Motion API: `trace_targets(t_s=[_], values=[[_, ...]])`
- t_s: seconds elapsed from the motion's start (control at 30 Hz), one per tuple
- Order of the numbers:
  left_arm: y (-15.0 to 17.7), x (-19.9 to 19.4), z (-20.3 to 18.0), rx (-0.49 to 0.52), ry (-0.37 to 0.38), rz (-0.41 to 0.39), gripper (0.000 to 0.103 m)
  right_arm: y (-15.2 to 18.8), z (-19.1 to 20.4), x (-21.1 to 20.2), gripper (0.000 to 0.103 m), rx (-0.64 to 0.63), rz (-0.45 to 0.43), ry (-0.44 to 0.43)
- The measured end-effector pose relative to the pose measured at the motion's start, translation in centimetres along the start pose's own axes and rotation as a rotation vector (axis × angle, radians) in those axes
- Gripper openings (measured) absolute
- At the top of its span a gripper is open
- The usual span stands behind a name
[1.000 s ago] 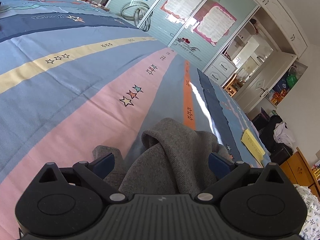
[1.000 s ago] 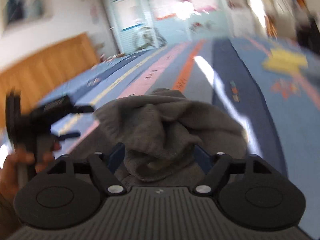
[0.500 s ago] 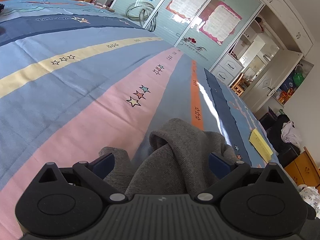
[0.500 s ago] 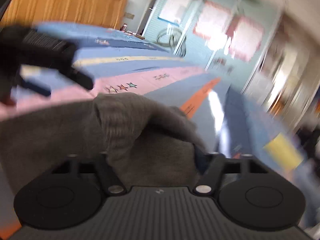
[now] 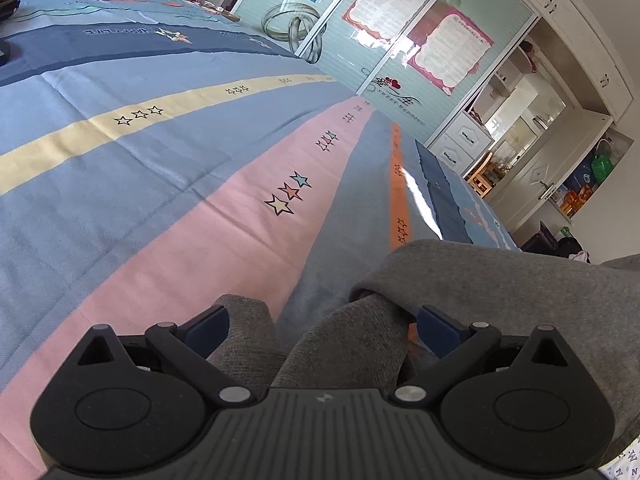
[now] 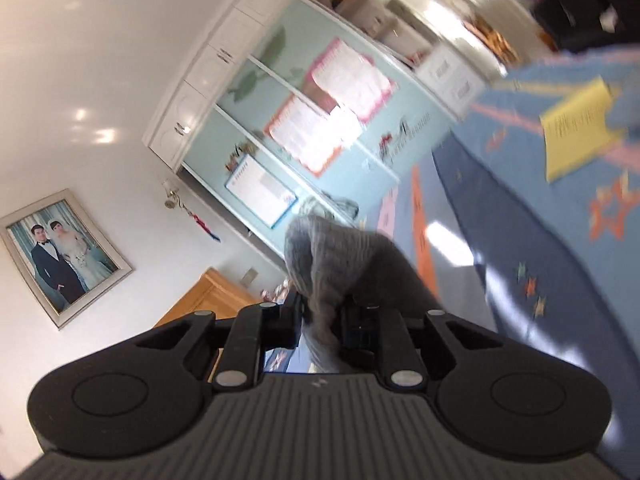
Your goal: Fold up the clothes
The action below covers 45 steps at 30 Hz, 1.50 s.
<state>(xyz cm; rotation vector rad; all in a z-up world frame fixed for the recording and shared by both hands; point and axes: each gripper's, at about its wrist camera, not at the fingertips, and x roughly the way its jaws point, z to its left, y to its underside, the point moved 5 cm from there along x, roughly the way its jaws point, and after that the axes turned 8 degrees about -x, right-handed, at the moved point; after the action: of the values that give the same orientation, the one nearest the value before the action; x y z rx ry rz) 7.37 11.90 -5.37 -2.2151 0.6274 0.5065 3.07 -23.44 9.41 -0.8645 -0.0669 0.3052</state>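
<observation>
Grey knit garment (image 6: 340, 264) bunches thinly where my right gripper (image 6: 320, 320) jaws are closing, left gripper (image 5: 320, 320) jaws wide astride it on the bed (image 5: 160, 200); slippage risks dropping it.

Your right gripper (image 6: 320, 320) rose and rolled, its jaws closing on the grey garment (image 6: 336, 256), lifting a fold.

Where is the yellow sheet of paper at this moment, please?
In the right wrist view, the yellow sheet of paper lies at upper right on the blue striped bedspread, beyond the dark blue stripe.
</observation>
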Motion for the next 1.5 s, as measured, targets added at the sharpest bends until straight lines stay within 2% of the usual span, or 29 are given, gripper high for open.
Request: trace_targets(t_s=[0.1, 0.23, 0.27, 0.3, 0.33, 0.4, 0.43, 0.5, 0.57, 0.67, 0.77, 0.9, 0.97, 1.03, 1.07, 1.1, 1.13, 1.2, 1.23, 1.27, 1.37, 1.43, 1.5], values=[[0.0, -0.2, 0.0, 0.005, 0.001, -0.006, 0.1, -2.8, 0.8, 0.4, 0.019, -0.075, -0.03, 0.052], [-0.1, -0.4, -0.1, 0.025, -0.006, -0.011, 0.1, -5.7, 0.1, 3.4, 0.021, -0.26, -0.043, 0.221], [-0.1, -0.4, -0.1, 0.032, -0.007, -0.012, 0.1, -6.0, -0.2, 4.7, 0.023, -0.348, -0.018, 0.275], [-0.1, -0.4, -0.2, 0.042, -0.01, -0.011, 0.1, -5.6, -1.2, 6.1, 0.028, -0.402, 0.055, 0.337], [-0.3, -0.5, -0.1, 0.053, -0.012, -0.011, 0.1, -5.2, -2.1, 7.5, 0.038, -0.455, 0.128, 0.399], [-0.6, -0.5, -0.1, 0.075, -0.018, -0.012, 0.1, -4.6, -4.1, 10.1, 0.043, -0.559, 0.275, 0.521], [-0.8, -0.6, 0.0, 0.081, -0.02, -0.012, 0.1, -4.0, -5.1, 10.1, 0.056, -0.543, 0.302, 0.556], [-1.3, -0.6, 0.5, 0.072, -0.006, 0.005, 0.1, -2.8, -7.0, 10.2, 0.065, -0.511, 0.355, 0.625], [-1.7, -0.6, 1.3, 0.041, 0.027, 0.038, 0.1, -1.6, -7.3, 8.2, 0.065, -0.475, 0.272, 0.587], [-2.0, -0.5, 2.3, 0.013, 0.041, 0.085, 0.1, 2.0, -7.1, 5.0, 0.068, -0.33, 0.241, 0.379], [-1.8, -0.3, 2.8, 0.046, 0.003, 0.111, 0.1, 7.4, -7.1, 1.0, 0.072, -0.155, 0.231, 0.214], [-0.3, 0.4, 2.1, 0.183, -0.055, 0.174, 0.1, 13.6, -7.3, -3.5, 0.072, 0.01, 0.235, 0.134], [0.7, 0.8, 1.3, 0.297, -0.109, 0.18, 0.1, 15.5, -7.1, -4.7, 0.072, 0.026, 0.258, 0.142], [1.6, 1.2, 0.8, 0.367, -0.125, 0.196, 0.096, 16.6, -6.5, -5.7, 0.072, -0.015, 0.3, 0.154], [2.0, 1.3, 0.5, 0.398, -0.129, 0.204, 0.087, 16.9, -6.1, -5.9, 0.072, -0.045, 0.316, 0.157], [2.3, 1.5, 0.4, 0.398, -0.114, 0.223, 0.071, 16.9, -5.7, -6.1, 0.072, -0.076, 0.324, 0.156], [2.4, 1.7, 0.4, 0.386, -0.092, 0.247, 0.062, 16.9, -5.3, -6.4, 0.072, -0.108, 0.332, 0.156], [2.4, 1.8, 0.6, 0.347, -0.061, 0.269, 0.023, 16.8, -4.9, -6.6, 0.072, -0.155, 0.333, 0.162], [2.2, 1.8, 0.7, 0.322, -0.042, 0.269, 0.02, 16.7, -4.8, -6.7, 0.072, -0.174, 0.33, 0.166], [1.9, 1.6, 0.8, 0.281, -0.002, 0.26, 0.015, 16.9, -4.8, -7.3, 0.072, -0.173, 0.325, 0.164], [0.4, 0.6, 0.6, 0.175, 0.127, 0.189, 0.013, 17.4, -5.7, -7.9, 0.072, -0.137, 0.315, 0.151], [-0.7, -0.7, 0.0, 0.18, 0.108, 0.054, 0.013, 17.7, -6.0, -8.0, 0.072, -0.126, 0.312, 0.148], [-1.6, -2.0, -0.8, 0.26, 0.013, -0.119, 0.012, 18.1, -6.4, -8.1, 0.072, -0.118, 0.312, 0.148]])
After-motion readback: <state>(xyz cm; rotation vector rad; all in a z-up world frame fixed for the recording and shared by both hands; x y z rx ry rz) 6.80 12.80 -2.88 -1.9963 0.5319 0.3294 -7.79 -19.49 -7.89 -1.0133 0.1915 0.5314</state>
